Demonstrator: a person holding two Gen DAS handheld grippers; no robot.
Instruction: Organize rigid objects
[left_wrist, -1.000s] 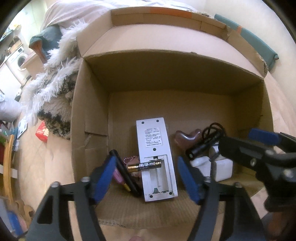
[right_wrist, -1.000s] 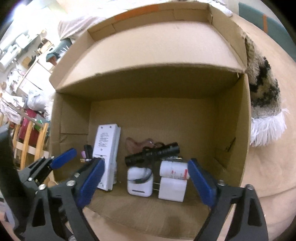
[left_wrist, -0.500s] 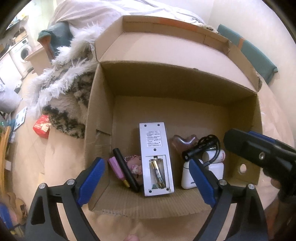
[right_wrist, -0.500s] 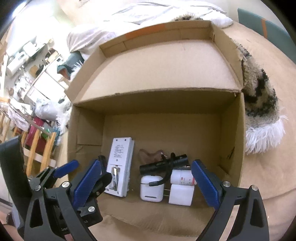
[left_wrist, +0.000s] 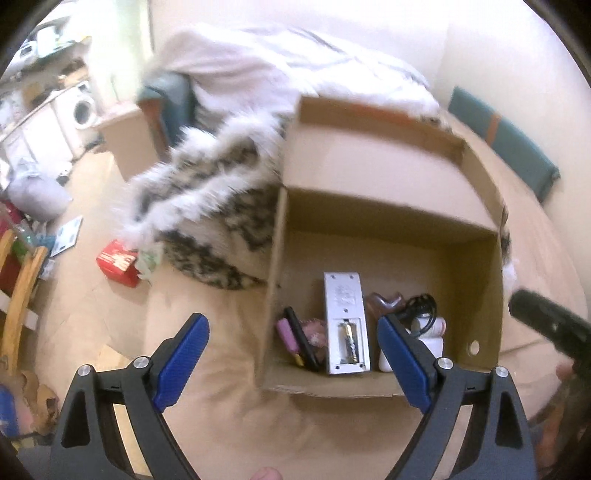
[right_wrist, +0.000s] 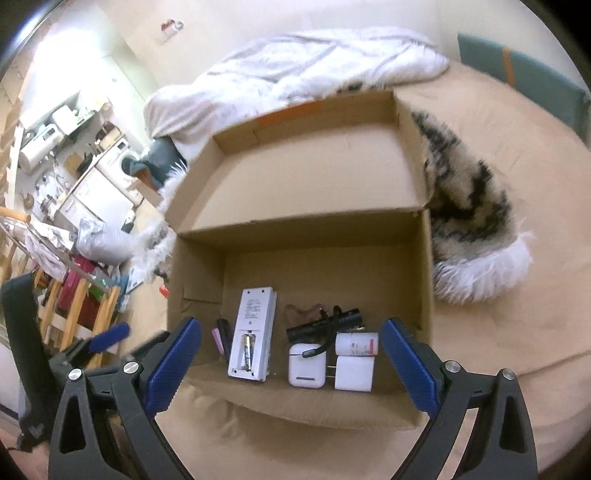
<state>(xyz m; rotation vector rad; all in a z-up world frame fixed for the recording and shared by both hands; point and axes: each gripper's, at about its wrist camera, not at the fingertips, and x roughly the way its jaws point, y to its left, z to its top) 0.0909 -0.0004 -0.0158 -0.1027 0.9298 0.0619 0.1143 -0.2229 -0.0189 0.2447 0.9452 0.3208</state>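
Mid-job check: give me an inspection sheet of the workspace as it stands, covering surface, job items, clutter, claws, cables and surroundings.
Surface: beige bed cover, cardboard box on it.
Job's things: in the box, remote lying back up with battery showing, black flashlight, white earbud case, white charger, white bottle, pink tube.
Clutter: furry blanket against the box.
Claws: left claw open, empty; right claw open, empty.
Cables: flashlight cord.
Surroundings: red packet on the floor, washing machine.
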